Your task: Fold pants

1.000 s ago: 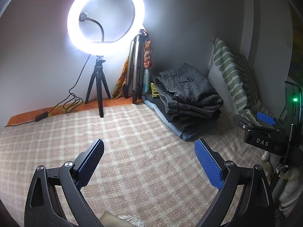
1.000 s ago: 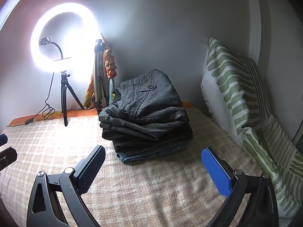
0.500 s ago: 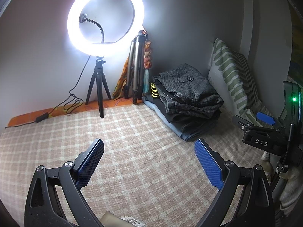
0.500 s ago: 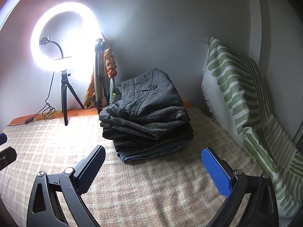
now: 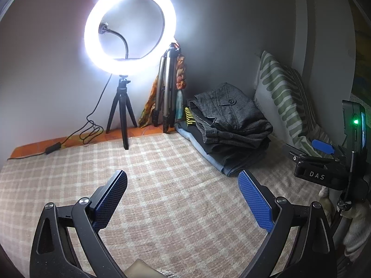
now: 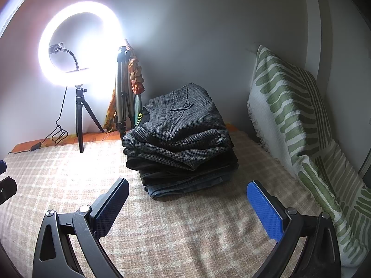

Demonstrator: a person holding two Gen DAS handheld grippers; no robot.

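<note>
A stack of folded pants (image 6: 183,143) lies on the checked blanket (image 6: 185,231) near the back wall, grey tweed on top, dark pairs and jeans below. It also shows in the left wrist view (image 5: 231,129) at the back right. My right gripper (image 6: 187,192) is open and empty, just in front of the stack. My left gripper (image 5: 183,187) is open and empty over bare blanket (image 5: 174,220), left of the stack. The right gripper's body (image 5: 324,169) shows at the left view's right edge.
A lit ring light on a small tripod (image 5: 125,46) stands at the back left with its cable (image 5: 92,129) trailing on the blanket. A folded tripod (image 5: 167,88) leans on the wall. A green striped pillow (image 6: 296,125) lines the right side.
</note>
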